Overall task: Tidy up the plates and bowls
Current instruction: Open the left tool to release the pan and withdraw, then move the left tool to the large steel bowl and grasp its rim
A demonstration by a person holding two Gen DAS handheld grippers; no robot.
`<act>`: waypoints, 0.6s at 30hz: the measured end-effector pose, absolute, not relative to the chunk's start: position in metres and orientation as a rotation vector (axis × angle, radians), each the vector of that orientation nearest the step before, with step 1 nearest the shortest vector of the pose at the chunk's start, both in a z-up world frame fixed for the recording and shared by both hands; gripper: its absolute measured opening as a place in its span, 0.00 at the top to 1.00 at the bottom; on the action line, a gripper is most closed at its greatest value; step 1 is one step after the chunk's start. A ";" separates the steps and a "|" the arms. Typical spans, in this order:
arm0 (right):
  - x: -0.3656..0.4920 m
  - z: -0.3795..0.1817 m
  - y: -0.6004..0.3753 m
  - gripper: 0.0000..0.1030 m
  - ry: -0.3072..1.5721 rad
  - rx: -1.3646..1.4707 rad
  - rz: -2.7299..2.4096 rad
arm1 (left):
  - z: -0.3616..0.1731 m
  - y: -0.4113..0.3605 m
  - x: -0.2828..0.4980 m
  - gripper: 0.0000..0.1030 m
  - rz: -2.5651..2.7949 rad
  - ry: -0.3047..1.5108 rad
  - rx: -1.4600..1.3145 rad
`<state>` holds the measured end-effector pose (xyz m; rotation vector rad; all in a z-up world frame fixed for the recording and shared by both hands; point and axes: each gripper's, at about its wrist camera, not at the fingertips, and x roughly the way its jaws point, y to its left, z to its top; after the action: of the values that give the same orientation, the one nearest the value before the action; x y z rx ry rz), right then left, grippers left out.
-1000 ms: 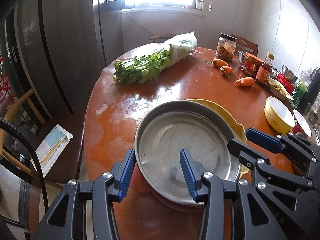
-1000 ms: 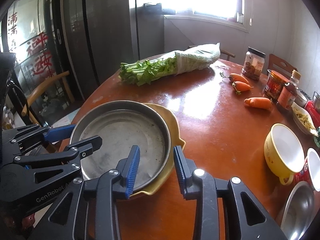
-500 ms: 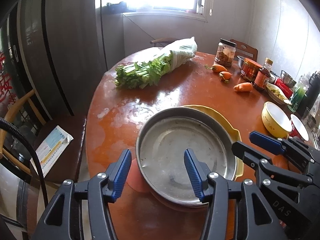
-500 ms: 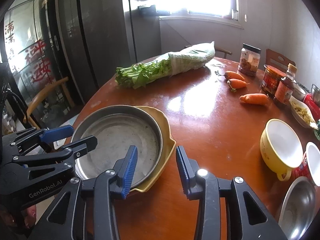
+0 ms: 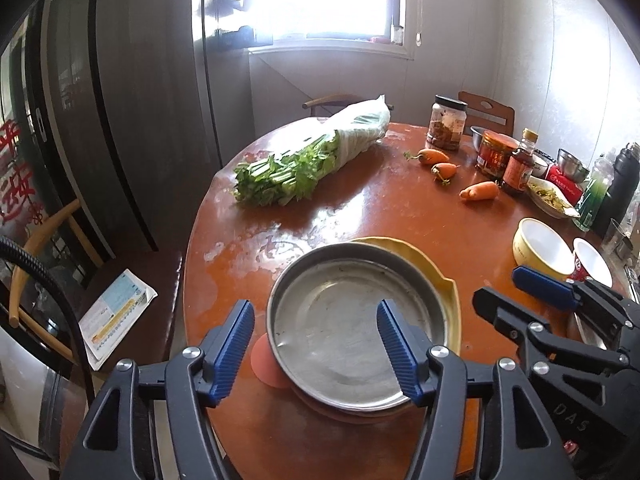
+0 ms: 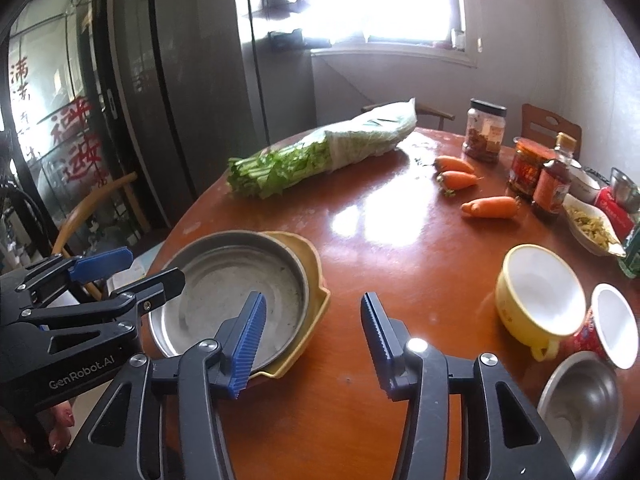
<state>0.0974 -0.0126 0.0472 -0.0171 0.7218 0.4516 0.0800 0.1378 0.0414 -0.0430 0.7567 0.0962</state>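
Basically a release: both sets of jaws were opening and had widened since a second back, nothing pinched. Left gripper (image 5: 316, 348) straddled the near-left rim of the steel pan (image 5: 352, 328) without pressing on it; right gripper (image 6: 312, 344) stood just right of it, empty. Pan sat nested on the yellow plate (image 6: 316, 280), directly ahead on the table (image 6: 400, 248). Stack looked placed; yellow bowl (image 6: 540, 292) off to the right probably next.

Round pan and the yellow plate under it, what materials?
Round pan: likely stainless steel, dull brushed grey with scuffs and faint glare. Yellow plate: looks like glazed ceramic or melamine, smooth opaque rim; cannot tell which.
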 end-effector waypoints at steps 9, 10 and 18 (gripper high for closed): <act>0.086 0.068 -0.052 0.34 0.634 -0.019 0.376 | 0.055 0.113 0.075 0.35 0.085 0.729 -0.040; 0.085 0.069 -0.056 0.34 0.629 -0.022 0.367 | 0.056 0.110 0.075 0.35 0.084 0.728 -0.039; 0.078 0.078 -0.092 0.31 0.593 -0.001 0.322 | 0.065 0.085 0.074 0.34 0.072 0.710 -0.022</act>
<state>0.0784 -0.0915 0.0784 -0.0007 0.5929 0.3224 0.0744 0.0853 0.0647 -0.0221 0.7096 0.0723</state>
